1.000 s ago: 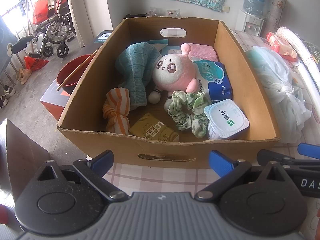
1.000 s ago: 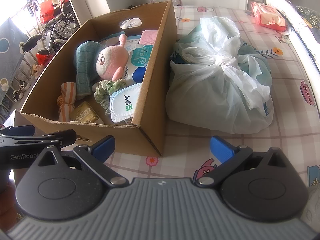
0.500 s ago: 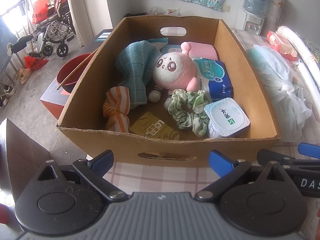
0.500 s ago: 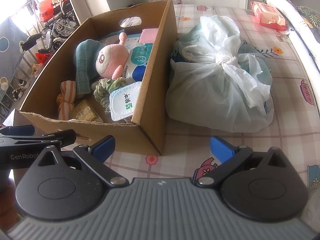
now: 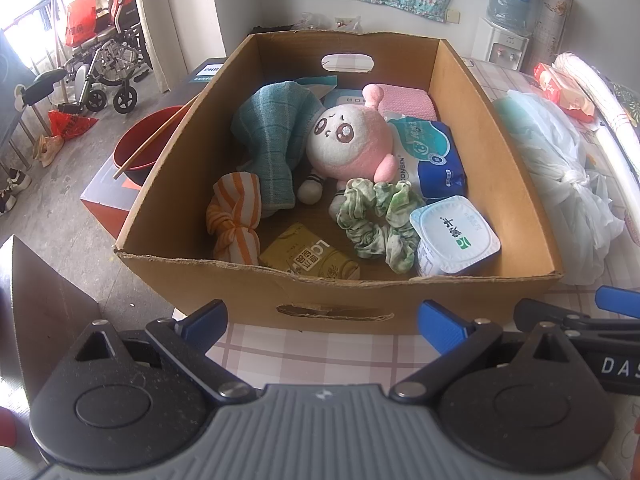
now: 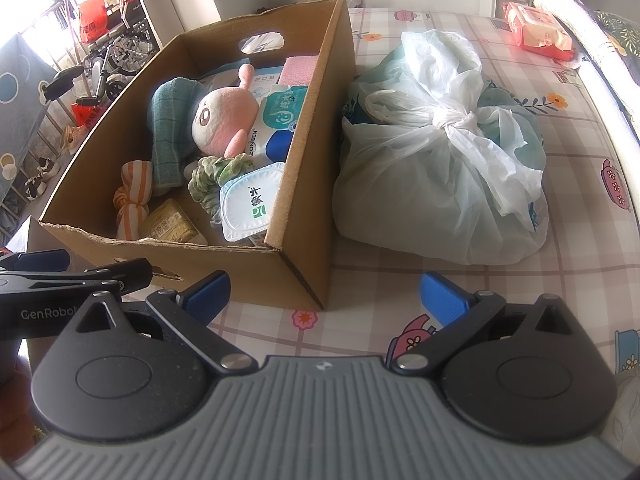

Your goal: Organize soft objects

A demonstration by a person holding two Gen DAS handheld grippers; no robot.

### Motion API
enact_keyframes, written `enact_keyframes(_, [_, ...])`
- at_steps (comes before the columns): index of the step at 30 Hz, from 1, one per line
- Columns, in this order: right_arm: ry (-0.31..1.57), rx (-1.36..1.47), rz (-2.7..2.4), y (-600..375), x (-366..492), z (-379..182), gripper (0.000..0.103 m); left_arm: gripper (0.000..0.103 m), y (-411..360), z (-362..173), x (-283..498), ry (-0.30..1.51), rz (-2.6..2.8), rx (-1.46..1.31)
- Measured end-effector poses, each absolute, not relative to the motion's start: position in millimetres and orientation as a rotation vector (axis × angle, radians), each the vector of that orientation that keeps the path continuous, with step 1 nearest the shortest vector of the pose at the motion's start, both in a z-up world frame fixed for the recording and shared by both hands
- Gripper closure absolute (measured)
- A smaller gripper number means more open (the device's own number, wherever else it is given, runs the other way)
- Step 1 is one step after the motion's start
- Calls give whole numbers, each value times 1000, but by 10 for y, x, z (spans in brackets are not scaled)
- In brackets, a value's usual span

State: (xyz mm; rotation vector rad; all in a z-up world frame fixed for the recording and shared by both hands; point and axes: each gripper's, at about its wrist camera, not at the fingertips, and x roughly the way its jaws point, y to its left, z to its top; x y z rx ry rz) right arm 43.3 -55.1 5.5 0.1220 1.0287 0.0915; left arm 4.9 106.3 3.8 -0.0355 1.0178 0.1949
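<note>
1. The left tool (image 5: 322, 320) hangs just short of the near wall of the cardboard box (image 5: 344, 294), its blue-tipped fingers spread wide with nothing between them.
2. The right tool (image 6: 324, 294) is likewise spread wide and empty, held over the checked cloth of the bench (image 6: 400, 284) near the box's near right corner; the left tool's black arm shows at the left edge of that view.
3. Inside the box, nearest the front wall, lie a yellow packet (image 5: 310, 256), an orange-striped knotted cloth (image 5: 234, 220) to its left and a white sealed cup (image 5: 456, 234) at the right.
4. A green scrunchie (image 5: 376, 220) sits between the packet and the cup, touching the cup.
5. Behind the scrunchie lies the pink and white plush toy (image 5: 348, 142), leaning against a teal towel (image 5: 274, 136) on its left and a blue and white tissue pack (image 5: 432, 152) on its right.
6. A pink sponge-like pad (image 5: 408, 100) lies near the far wall, beneath the handle cut-out.
7. To the right of the box, touching its side wall, a knotted white plastic bag (image 6: 444, 152) rests on the bench.
8. Farther back on the bench lies a red packet (image 6: 538, 26).
</note>
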Motion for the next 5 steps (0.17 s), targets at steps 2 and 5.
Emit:
enact_keyframes(2, [1030,122,92,-555,436,54,1,1,1065,39,47,1018,195,-35])
enact_keyframes(5, [1029,122,92,-555,436,55,1,1,1064,39,49,1018,195,-36])
